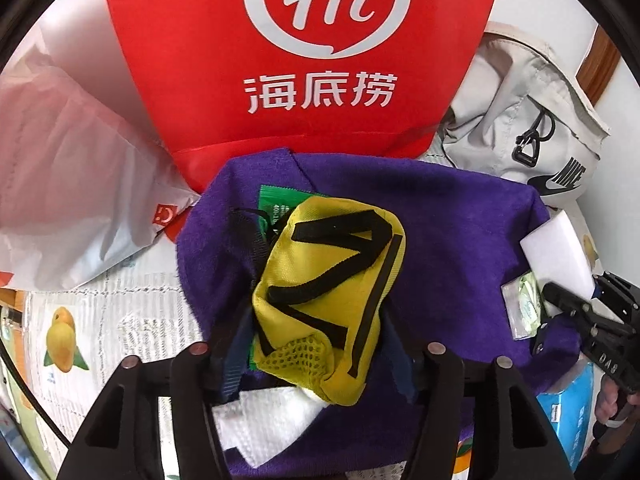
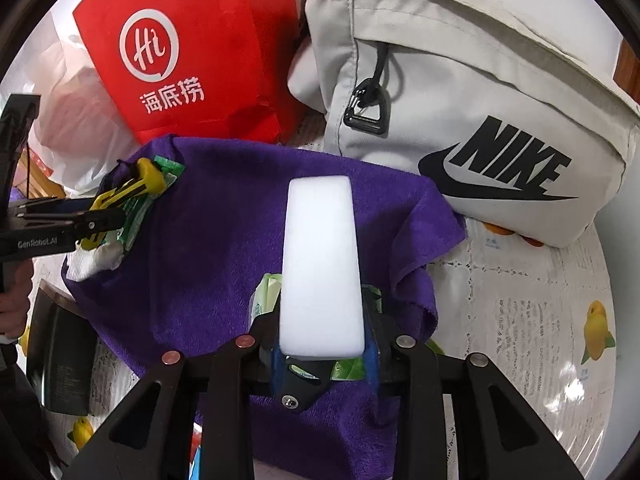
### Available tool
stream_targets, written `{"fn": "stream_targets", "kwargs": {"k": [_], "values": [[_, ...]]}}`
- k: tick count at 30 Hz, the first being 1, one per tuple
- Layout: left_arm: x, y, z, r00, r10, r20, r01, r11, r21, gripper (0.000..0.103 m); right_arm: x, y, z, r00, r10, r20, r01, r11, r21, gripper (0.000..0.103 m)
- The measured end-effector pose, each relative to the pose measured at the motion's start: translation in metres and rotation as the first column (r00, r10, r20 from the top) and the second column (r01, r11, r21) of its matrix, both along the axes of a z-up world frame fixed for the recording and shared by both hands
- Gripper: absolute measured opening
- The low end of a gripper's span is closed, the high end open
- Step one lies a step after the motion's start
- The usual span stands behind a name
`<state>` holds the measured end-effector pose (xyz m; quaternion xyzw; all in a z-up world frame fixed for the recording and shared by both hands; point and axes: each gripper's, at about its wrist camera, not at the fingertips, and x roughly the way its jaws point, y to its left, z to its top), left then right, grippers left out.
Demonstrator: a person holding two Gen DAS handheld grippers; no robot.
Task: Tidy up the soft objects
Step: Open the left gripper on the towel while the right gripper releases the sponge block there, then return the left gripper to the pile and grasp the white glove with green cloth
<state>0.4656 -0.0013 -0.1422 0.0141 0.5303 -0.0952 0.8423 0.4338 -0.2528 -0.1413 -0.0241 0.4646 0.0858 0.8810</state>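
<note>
My left gripper [image 1: 320, 344] is shut on a yellow pouch with black straps [image 1: 332, 288], held above a purple towel [image 1: 460, 224]. The pouch [image 2: 140, 178] and left gripper [image 2: 100, 220] also show at the left of the right wrist view. My right gripper [image 2: 324, 344] is shut on a white foam sponge [image 2: 320, 264], upright over the towel [image 2: 224, 232]. The sponge [image 1: 556, 256] and right gripper [image 1: 560, 300] show at the right of the left wrist view. Green packets [image 1: 276, 204] and a white cloth [image 1: 268, 420] lie on the towel.
A red Haidilao bag [image 1: 304, 60] stands behind the towel. A grey Nike bag [image 2: 480, 100] sits at the back right. A white plastic bag [image 1: 64, 184] lies left. A small green wipe packet [image 2: 266, 292] lies under the sponge. A fruit-print tablecloth [image 2: 540, 320] covers the table.
</note>
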Motion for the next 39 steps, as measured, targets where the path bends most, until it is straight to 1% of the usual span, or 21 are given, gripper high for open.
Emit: {"fn": "stream_targets", "kwargs": {"k": [1,3,5,6,11,14,22,27,31,34,39], "values": [[0.001,0.000,0.000,1.000,0.001,0.000,-0.001,1.000,-0.003,0.062,-0.001,0.002,0.000,1.000,0.006,0.003,-0.006,1.000,-0.008,0.043],[0.002,0.000,-0.001,1.000,0.008,-0.004,-0.008,1.000,-0.007,0.068,-0.003,0.005,0.002,1.000,0.016,0.015,-0.016,1.000,-0.019,0.050],[0.002,0.001,0.000,1.000,0.012,-0.007,-0.012,1.000,-0.008,0.069,-0.006,0.009,0.004,0.999,0.025,0.026,-0.025,0.999,-0.026,0.059],[0.001,0.001,0.002,1.000,0.011,-0.007,-0.011,1.000,-0.009,0.070,-0.007,0.010,0.006,0.999,0.028,0.030,-0.027,0.999,-0.031,0.060],[-0.010,0.001,0.017,1.000,0.004,0.028,-0.005,1.000,0.023,0.072,-0.010,0.010,0.013,0.998,0.025,0.049,-0.024,0.999,-0.029,0.062],[-0.014,0.000,0.022,0.999,0.004,0.038,-0.005,1.000,0.025,0.075,-0.015,0.008,0.018,0.998,0.021,0.057,-0.019,0.999,-0.027,0.062],[-0.034,0.011,0.036,0.999,0.015,0.039,-0.016,1.000,0.025,0.075,-0.033,0.007,0.030,0.997,0.012,0.071,-0.010,1.000,-0.027,0.062],[-0.053,0.009,0.048,0.998,0.010,0.068,-0.012,1.000,0.018,0.075,-0.049,0.007,0.039,0.996,-0.007,0.085,0.008,1.000,-0.013,0.062],[-0.078,0.010,0.063,0.994,-0.008,0.111,0.007,1.000,0.008,0.075,-0.068,0.008,0.048,0.995,-0.018,0.098,0.018,1.000,0.007,0.062],[-0.100,0.009,0.074,0.989,-0.026,0.143,0.023,0.999,0.024,0.075,-0.088,0.010,0.056,0.994,-0.017,0.110,0.016,1.000,0.013,0.062],[-0.139,0.011,0.088,0.987,-0.027,0.157,0.024,0.999,0.023,0.075,-0.125,0.016,0.064,0.994,0.002,0.109,-0.007,0.999,0.045,0.062]]}}
